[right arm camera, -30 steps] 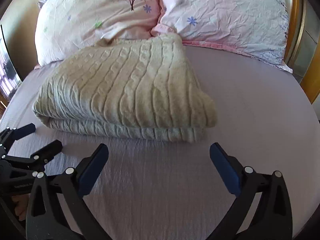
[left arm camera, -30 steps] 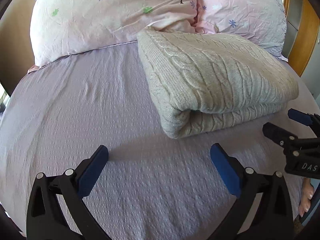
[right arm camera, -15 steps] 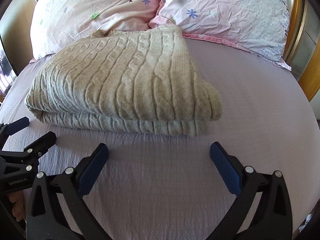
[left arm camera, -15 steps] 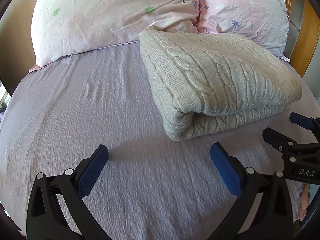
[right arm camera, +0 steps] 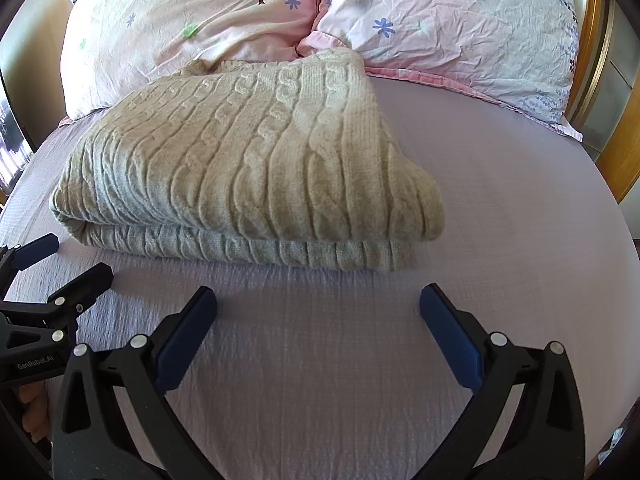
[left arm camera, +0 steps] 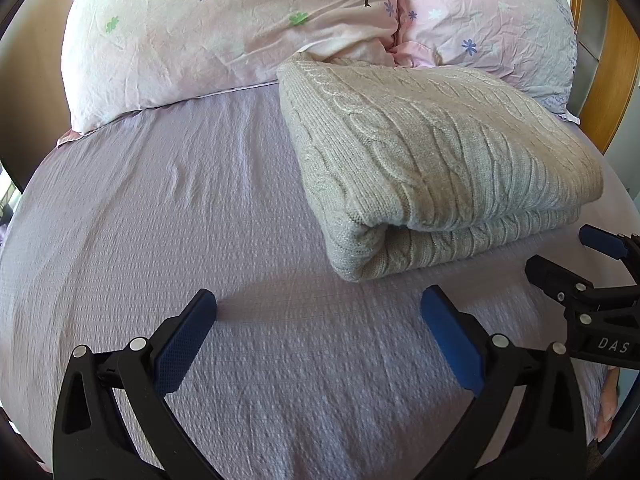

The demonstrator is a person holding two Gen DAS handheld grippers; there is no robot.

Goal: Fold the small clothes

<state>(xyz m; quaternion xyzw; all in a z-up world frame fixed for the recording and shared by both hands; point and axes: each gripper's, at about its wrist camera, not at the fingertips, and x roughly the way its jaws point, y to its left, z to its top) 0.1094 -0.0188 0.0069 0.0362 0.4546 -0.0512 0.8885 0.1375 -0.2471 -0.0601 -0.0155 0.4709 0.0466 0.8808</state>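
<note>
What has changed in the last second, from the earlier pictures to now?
Both hand-held grippers, left and right, moved slightly closer to the folded beige cable-knit sweater, which looms larger in both views. Nothing was grasped or released. Both stayed open and empty, and the sweater stayed folded on the lilac bedsheet by the pink floral pillows.

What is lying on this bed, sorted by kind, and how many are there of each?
Sweater, folded, cream cable knit: 1
Pillows, pink and flowered, left one and right one: 2
Sheet, lilac: 1
Grippers held over the sheet, both open and empty, left gripper and right gripper: 2
Total: 6
</note>
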